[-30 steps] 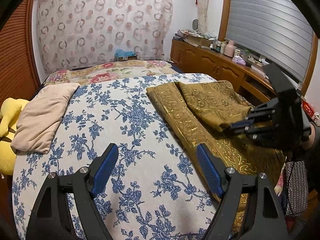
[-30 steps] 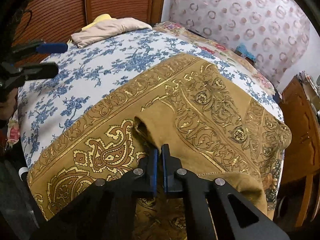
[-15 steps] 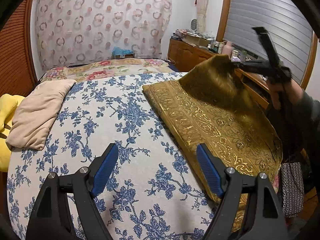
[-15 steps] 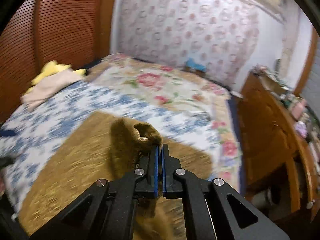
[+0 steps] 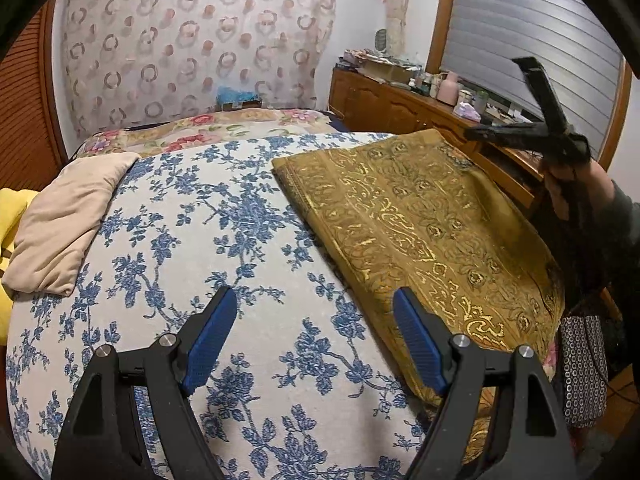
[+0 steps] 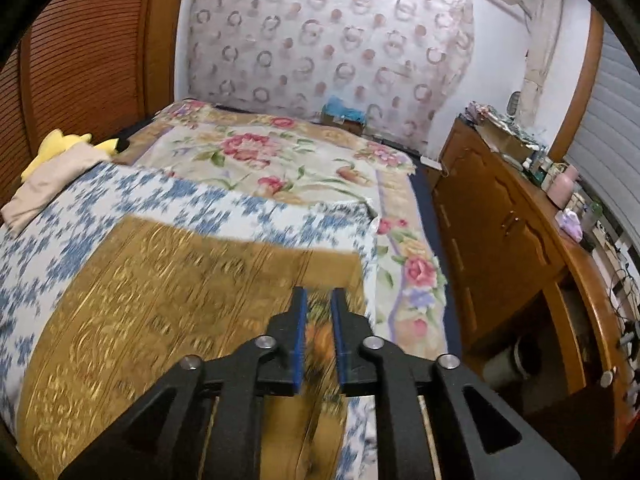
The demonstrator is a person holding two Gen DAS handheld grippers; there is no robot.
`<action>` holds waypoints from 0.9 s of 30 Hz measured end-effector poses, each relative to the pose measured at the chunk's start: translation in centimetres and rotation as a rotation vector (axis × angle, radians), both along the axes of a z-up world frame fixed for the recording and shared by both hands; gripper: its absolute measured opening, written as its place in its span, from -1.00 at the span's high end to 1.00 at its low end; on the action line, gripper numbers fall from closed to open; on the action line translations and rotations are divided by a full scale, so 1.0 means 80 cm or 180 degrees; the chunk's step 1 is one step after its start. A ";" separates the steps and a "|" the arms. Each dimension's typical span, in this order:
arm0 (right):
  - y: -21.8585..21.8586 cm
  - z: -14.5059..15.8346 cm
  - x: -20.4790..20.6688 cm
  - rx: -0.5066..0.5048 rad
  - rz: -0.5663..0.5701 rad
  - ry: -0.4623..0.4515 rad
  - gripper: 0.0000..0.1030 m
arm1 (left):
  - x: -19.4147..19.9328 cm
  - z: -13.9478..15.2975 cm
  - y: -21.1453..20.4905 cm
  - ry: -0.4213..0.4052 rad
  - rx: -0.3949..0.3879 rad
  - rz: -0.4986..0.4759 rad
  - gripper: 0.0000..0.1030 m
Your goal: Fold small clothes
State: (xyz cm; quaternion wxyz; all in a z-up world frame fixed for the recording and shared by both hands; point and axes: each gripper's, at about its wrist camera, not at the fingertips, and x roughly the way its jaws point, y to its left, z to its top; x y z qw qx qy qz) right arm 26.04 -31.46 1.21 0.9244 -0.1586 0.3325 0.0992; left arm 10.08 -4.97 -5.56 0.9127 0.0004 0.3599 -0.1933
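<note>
A gold-patterned brown cloth (image 5: pixel 420 224) lies spread flat on the right side of the blue-floral bed (image 5: pixel 208 240). It also shows in the right wrist view (image 6: pixel 160 304), blurred. My left gripper (image 5: pixel 314 336) is open and empty, low over the bedspread just left of the cloth's near edge. My right gripper (image 6: pixel 319 300) is slightly open and empty, above the cloth's far right corner. It appears in the left wrist view (image 5: pixel 532 132), held up above the cloth's right edge.
A beige pillow (image 5: pixel 60 224) and a yellow plush (image 5: pixel 12 216) lie at the bed's left edge. A floral quilt (image 6: pixel 280 160) covers the far end. A wooden sideboard (image 6: pixel 508 240) with clutter runs along the right, close to the bed.
The right gripper lifted a folded-over part of the cloth up and away, opened and let it go. The cloth now lies flat. The left gripper stayed open in place.
</note>
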 end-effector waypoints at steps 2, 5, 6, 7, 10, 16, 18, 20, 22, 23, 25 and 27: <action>-0.010 0.003 -0.022 0.0044 0.0065 0.0038 0.72 | 0.000 -0.001 -0.004 0.0014 0.0022 -0.0025 -0.58; -0.021 0.000 -0.059 0.0109 0.0175 0.0080 0.72 | 0.000 -0.005 -0.010 0.0046 0.0047 -0.0065 -0.58; -0.024 -0.001 -0.070 0.0130 0.0208 0.0103 0.72 | 0.000 -0.006 -0.013 0.0062 0.0053 -0.0081 -0.58; -0.030 -0.002 -0.078 0.0150 0.0237 0.0129 0.72 | -0.001 -0.008 -0.016 0.0081 0.0059 -0.0102 -0.58; -0.047 -0.007 -0.104 0.0168 0.0261 0.0199 0.39 | -0.003 -0.014 -0.025 0.0116 0.0094 -0.0164 -0.58; -0.070 -0.010 -0.143 0.0206 0.0237 0.0291 0.35 | -0.007 -0.023 -0.039 0.0183 0.0122 -0.0260 -0.58; -0.075 -0.009 -0.149 0.0236 0.0236 0.0312 0.35 | -0.009 -0.027 -0.043 0.0223 0.0127 -0.0299 -0.58; -0.078 -0.008 -0.157 0.0221 0.0251 0.0325 0.35 | -0.014 -0.031 -0.046 0.0260 0.0138 -0.0346 -0.58; -0.081 -0.006 -0.163 0.0204 0.0277 0.0332 0.35 | -0.022 -0.034 -0.049 0.0302 0.0117 -0.0405 -0.58; -0.081 -0.005 -0.166 0.0210 0.0286 0.0341 0.35 | -0.024 -0.034 -0.049 0.0316 0.0105 -0.0425 -0.55; -0.083 -0.004 -0.178 0.0237 0.0313 0.0353 0.35 | -0.031 -0.037 -0.051 0.0362 0.0065 -0.0481 -0.48; -0.083 -0.003 -0.180 0.0260 0.0336 0.0366 0.35 | -0.037 -0.039 -0.052 0.0406 0.0019 -0.0545 -0.39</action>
